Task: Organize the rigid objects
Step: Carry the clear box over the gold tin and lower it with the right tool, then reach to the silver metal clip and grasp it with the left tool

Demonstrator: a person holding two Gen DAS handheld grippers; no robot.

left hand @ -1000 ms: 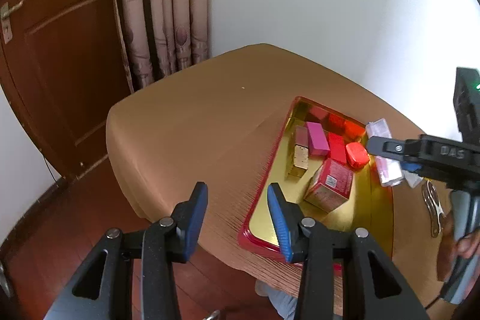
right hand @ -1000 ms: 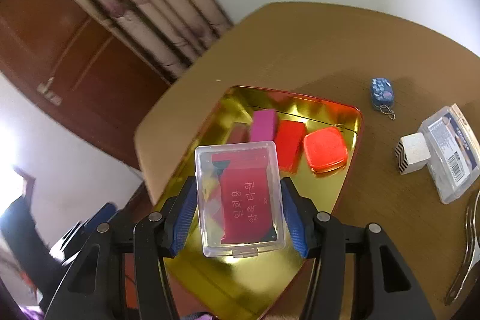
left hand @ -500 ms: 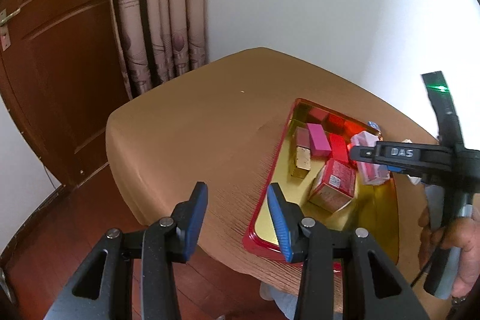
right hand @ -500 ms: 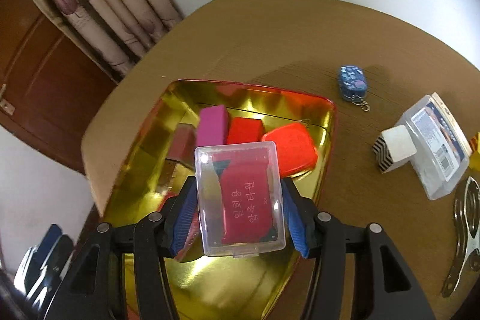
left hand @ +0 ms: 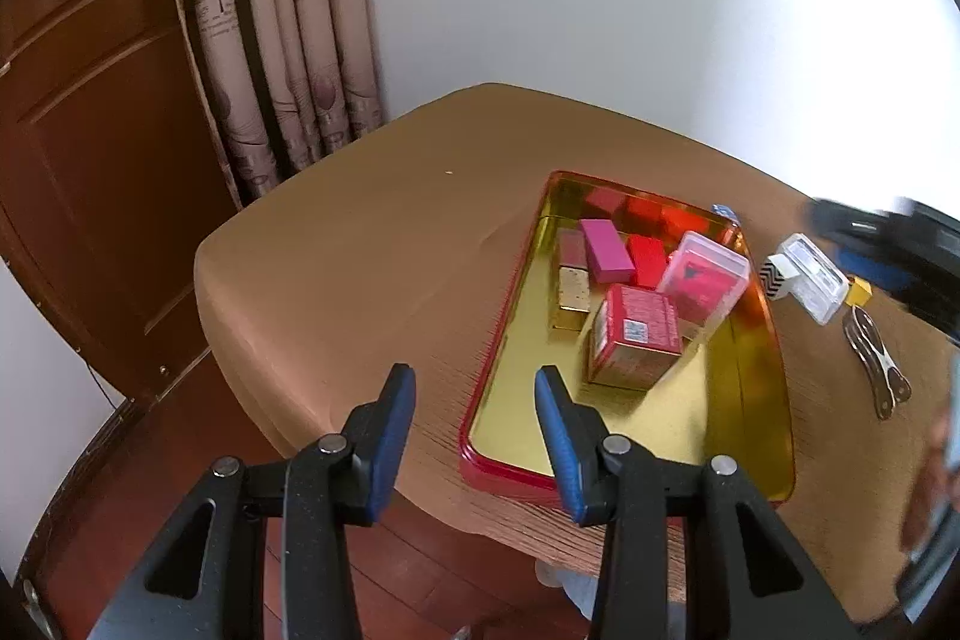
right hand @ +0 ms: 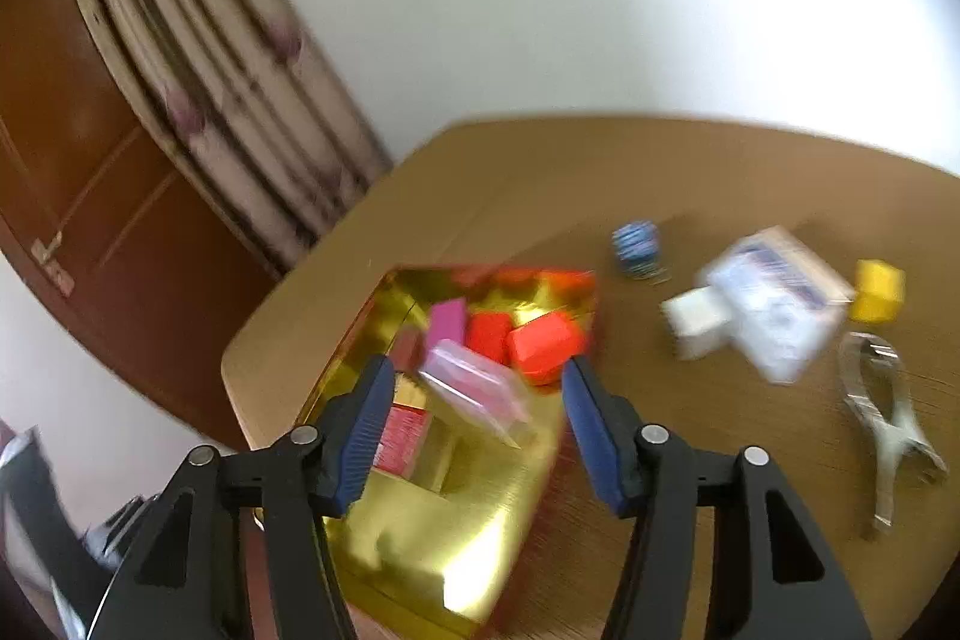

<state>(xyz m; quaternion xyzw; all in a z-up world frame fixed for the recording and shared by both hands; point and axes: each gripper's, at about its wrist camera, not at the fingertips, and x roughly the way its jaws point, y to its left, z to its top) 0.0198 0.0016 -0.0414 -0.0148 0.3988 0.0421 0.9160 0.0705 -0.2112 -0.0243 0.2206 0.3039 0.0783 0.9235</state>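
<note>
Because the clear card case (left hand: pixel 705 283) now lies tilted on the boxes inside the gold tray (left hand: pixel 744 400), the right gripper (right hand: pixel 477 424) jaws have just been opening, nothing between them, while the left gripper (left hand: pixel 474 424) jaws hang spread, empty, beside the table (left hand: pixel 372 244).

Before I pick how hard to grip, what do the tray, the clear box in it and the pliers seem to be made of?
Tray: likely metal tin, gold mirror-glossy inside, red rim; it reflects the boxes.
Clear box: likely hard transparent plastic; red contents show through.
Pliers: bare silvery metal with bright glints, though blurred.
</note>
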